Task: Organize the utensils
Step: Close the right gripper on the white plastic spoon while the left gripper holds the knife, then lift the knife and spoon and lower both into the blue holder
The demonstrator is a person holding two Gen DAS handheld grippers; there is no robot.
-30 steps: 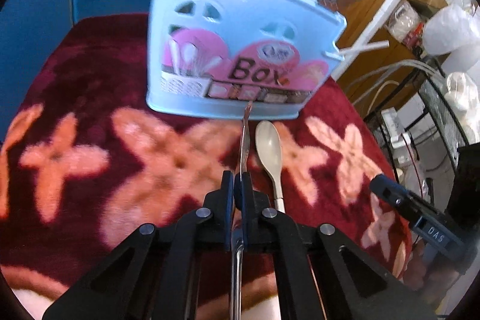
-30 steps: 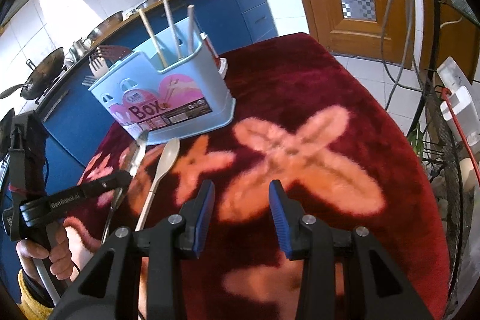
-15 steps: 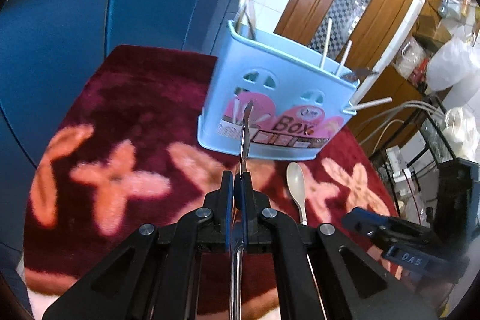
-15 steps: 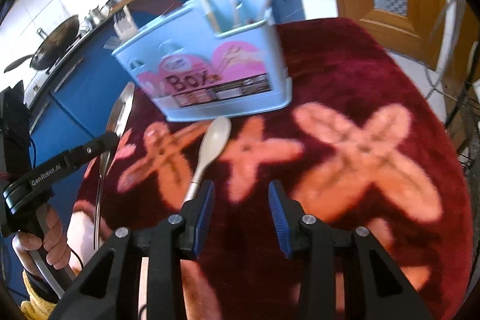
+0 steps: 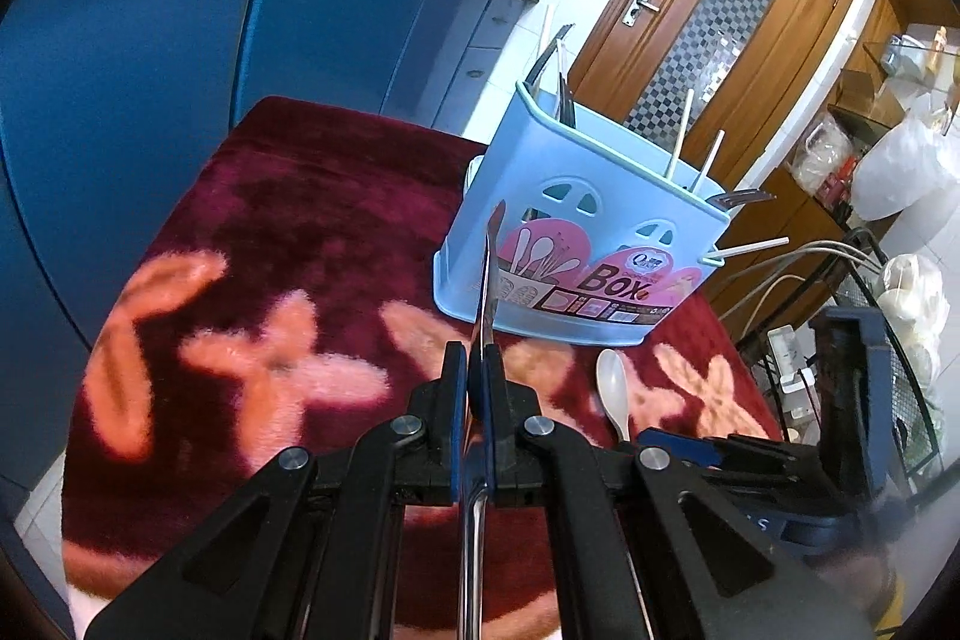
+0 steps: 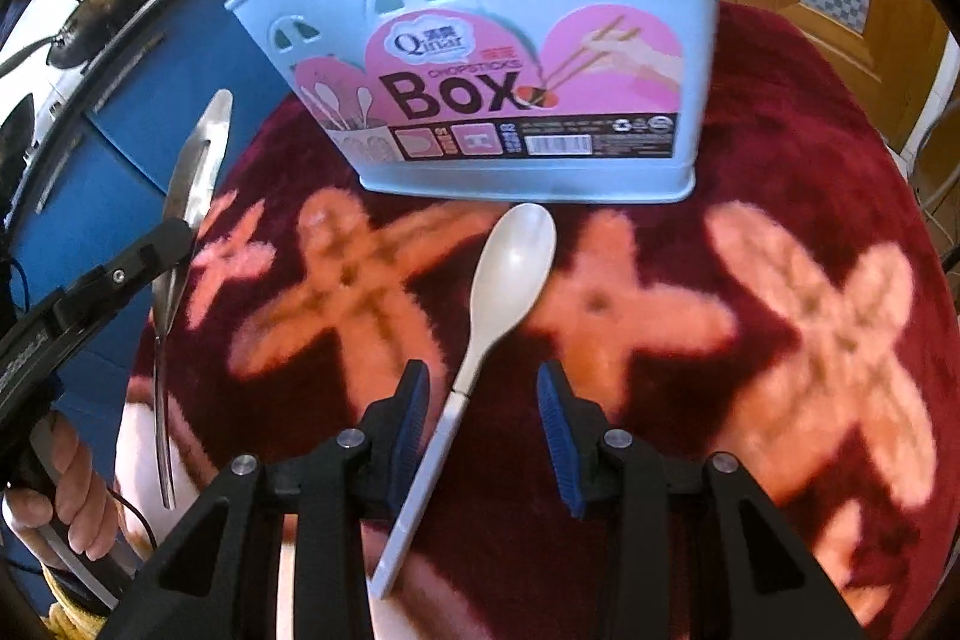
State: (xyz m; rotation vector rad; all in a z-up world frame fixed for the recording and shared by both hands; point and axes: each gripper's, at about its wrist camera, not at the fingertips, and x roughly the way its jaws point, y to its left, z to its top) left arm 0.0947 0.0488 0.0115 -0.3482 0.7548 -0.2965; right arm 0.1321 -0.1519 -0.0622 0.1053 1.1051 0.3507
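Observation:
My left gripper (image 5: 474, 370) is shut on a metal spoon (image 5: 487, 274), held edge-on above the table in front of the light blue utensil box (image 5: 576, 244). In the right wrist view the same metal spoon (image 6: 192, 172) hangs at the left in the left gripper (image 6: 150, 250). My right gripper (image 6: 483, 400) is open, its fingers on either side of the handle of a white plastic spoon (image 6: 510, 262) lying on the cloth before the box (image 6: 492, 58). The white spoon (image 5: 615, 394) also shows in the left wrist view. The box holds forks and chopsticks.
The table carries a dark red cloth with orange flower shapes (image 6: 810, 292). Blue kitchen cabinets (image 5: 180, 28) stand behind it, and a wooden door (image 5: 720, 16) at the back right. A wire rack with cables (image 5: 870, 316) stands beside the table's right edge.
My left gripper has lifted and drawn back with the metal spoon. My right gripper has moved forward and down over the white spoon's handle, closer to the box.

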